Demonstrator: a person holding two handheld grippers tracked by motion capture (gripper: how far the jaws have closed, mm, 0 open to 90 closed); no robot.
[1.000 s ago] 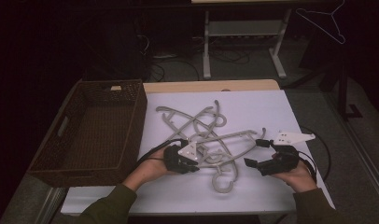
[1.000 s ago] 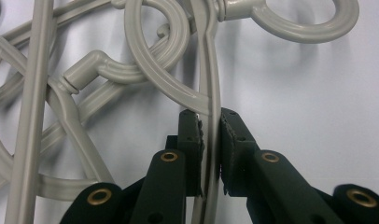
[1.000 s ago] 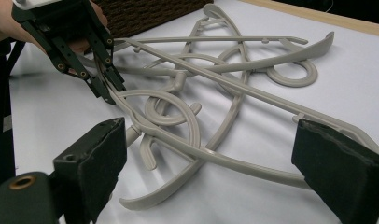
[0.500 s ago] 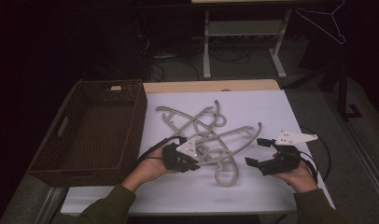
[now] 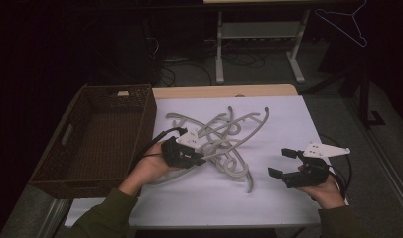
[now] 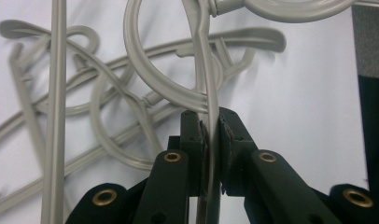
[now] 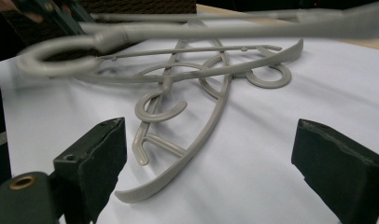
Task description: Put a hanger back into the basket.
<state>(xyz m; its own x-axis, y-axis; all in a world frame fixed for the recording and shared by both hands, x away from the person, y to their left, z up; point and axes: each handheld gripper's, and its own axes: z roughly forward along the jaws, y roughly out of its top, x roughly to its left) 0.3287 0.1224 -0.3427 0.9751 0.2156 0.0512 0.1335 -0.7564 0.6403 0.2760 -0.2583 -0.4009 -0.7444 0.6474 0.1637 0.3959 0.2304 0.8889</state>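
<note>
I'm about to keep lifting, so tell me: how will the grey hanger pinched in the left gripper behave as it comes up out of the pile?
The grey hanger looks like thin, stiff plastic, probably light. Its hook is looped among the other hangers, so it may drag one along. The left gripper pinches a narrow smooth bar, so it could pivot or slip.

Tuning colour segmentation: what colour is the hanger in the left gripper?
Plain light grey, no pattern. The hanger shows best in the left gripper view, clamped in the left gripper.
</note>
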